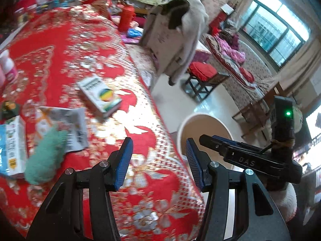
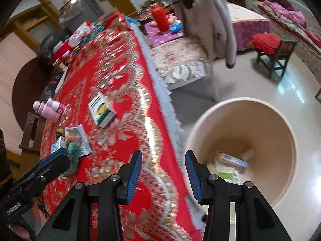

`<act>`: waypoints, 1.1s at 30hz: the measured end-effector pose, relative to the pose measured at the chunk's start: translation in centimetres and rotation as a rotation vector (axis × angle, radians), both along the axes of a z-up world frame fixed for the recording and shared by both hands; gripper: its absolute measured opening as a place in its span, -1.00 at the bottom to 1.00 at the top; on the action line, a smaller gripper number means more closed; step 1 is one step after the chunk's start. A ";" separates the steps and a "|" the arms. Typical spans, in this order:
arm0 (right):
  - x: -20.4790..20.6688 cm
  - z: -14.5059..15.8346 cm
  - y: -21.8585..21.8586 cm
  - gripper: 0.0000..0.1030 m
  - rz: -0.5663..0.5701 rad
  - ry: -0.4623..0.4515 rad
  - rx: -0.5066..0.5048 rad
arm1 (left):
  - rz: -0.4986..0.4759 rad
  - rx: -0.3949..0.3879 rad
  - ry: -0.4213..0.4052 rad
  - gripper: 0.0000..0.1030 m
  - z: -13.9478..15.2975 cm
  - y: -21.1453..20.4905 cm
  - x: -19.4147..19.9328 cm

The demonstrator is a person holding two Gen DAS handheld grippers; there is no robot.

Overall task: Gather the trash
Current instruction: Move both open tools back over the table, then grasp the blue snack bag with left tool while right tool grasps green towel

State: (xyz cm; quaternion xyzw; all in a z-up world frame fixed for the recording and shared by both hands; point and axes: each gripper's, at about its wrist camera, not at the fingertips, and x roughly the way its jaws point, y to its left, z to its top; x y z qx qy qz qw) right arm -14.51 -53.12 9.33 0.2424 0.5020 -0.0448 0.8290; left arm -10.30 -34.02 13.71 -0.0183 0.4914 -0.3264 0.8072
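Right wrist view shows the right gripper spread and empty above the bin, which sits by the table's near-right edge for easy drops. Left gripper, spread too, faces the small box farther left.

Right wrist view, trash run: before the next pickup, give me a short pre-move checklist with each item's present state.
1. Right gripper open and holding nothing: ok.
2. Left gripper open and holding nothing: ok.
3. Bin on the floor beside the table edge, mouth unobstructed: ok.
4. Bin has room: ok; only a few boxes and wrappers lie at the bottom.
5. Trash left on the red tablecloth: not ok; the green-and-white box, the crumpled wrapper and the carton remain.
6. Whether the teal fuzzy item counts as trash: cannot tell.
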 end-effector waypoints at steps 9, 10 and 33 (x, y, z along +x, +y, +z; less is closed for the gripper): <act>4.3 0.6 4.4 -0.18 0.117 0.005 -0.021 | 0.129 -0.015 0.003 0.01 0.1 6.3 1.8; 4.8 0.7 4.7 -0.18 0.124 0.001 -0.020 | 0.142 -0.015 0.002 0.02 0.2 6.9 1.9; 12.3 0.7 13.9 -0.16 0.319 -0.027 -0.027 | 0.474 0.074 -0.021 0.02 -0.8 23.6 4.4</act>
